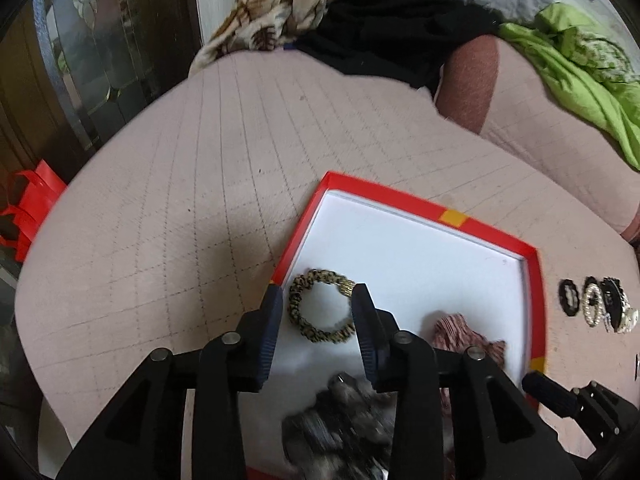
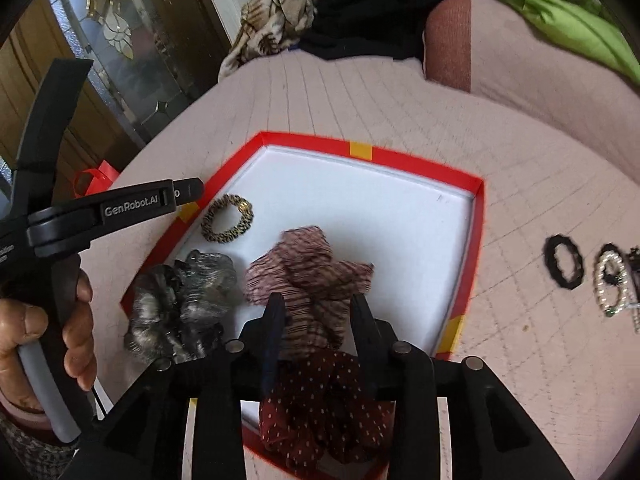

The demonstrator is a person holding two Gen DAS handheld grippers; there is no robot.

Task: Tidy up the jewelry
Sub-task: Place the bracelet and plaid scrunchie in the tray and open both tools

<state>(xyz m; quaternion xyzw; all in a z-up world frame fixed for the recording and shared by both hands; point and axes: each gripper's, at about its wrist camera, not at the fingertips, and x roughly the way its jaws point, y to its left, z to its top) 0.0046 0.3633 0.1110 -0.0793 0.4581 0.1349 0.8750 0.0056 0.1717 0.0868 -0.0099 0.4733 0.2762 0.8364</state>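
Starting at the left, your left gripper (image 1: 316, 292) hangs over the near-left corner of the red tray (image 2: 416, 160), its jaws spread wide on either side of the gold-and-black braided band (image 1: 320, 306). From the pictures you hold nothing there; the band lies flat on the white floor of the tray, and whether the pads touch it I cannot tell.

Next to that band, towards you, sits the grey scrunchie (image 2: 182, 304), also in the tray. Moving right, the pink striped scrunchie (image 2: 308, 272) lies near the tray's middle, and the dark red dotted scrunchie (image 2: 324, 408) rests at the near edge. Your right gripper (image 2: 318, 308) stands over these two with its jaws apart, the striped fabric showing between them; it looks empty, though a light grip on the cloth cannot be ruled out.

Further right, outside the tray on the pink quilted cover (image 1: 200, 160), three pieces lie in a row, well apart from the tray: a black ring band (image 2: 564, 262), a pearl band (image 2: 610, 282) and a dark clip (image 1: 616, 308), touching or nearly so.

So four items appear sorted, and I judge those three remain to be brought in.
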